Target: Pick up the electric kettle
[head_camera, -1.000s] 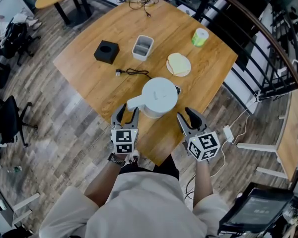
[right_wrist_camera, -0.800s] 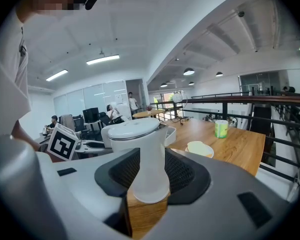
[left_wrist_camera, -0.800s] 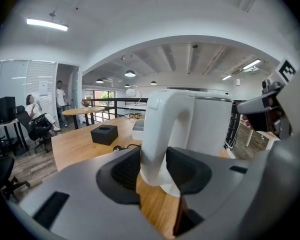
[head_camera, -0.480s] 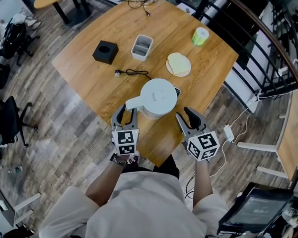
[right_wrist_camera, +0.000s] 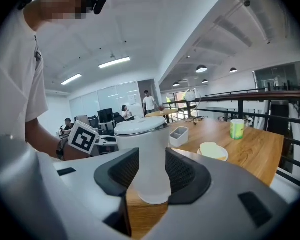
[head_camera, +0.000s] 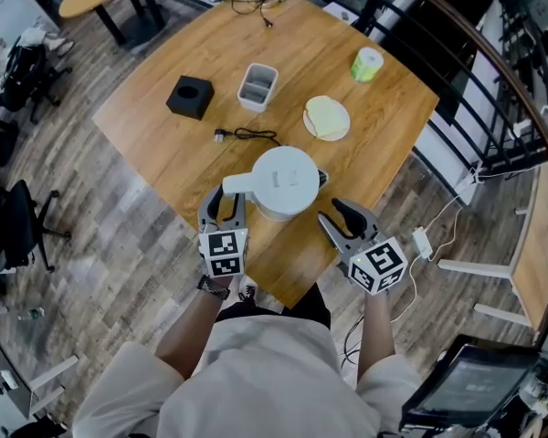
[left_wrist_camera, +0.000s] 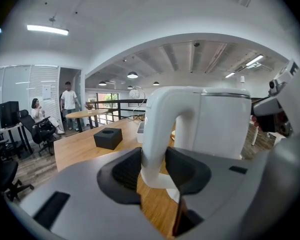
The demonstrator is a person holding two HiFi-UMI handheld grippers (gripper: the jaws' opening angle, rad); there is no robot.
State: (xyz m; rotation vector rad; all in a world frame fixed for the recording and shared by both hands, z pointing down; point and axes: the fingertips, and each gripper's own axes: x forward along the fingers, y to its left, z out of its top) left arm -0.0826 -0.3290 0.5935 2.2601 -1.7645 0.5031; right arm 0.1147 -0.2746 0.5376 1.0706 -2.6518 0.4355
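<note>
The white electric kettle (head_camera: 285, 181) stands near the front edge of the wooden table (head_camera: 365, 144), its handle (head_camera: 237, 186) pointing left. My left gripper (head_camera: 222, 201) reaches in from the front. In the left gripper view both pads of that gripper (left_wrist_camera: 152, 166) press on the handle (left_wrist_camera: 157, 129), so it is shut on it. My right gripper (head_camera: 333, 215) sits at the kettle's front right with its jaws partly apart. In the right gripper view the kettle's body (right_wrist_camera: 142, 139) fills the gap just ahead of that gripper (right_wrist_camera: 151, 176); no grip shows there.
Behind the kettle lie a black cable (head_camera: 247, 134), a black box (head_camera: 189, 97), a white bin (head_camera: 258, 87), a plate (head_camera: 326, 118) and a green roll (head_camera: 367, 65). Railings run along the right. Office chairs stand at the left, and people (left_wrist_camera: 68, 101) are far back.
My left gripper has moved forward and its jaws have narrowed onto the kettle's handle. The right gripper has hardly moved.
</note>
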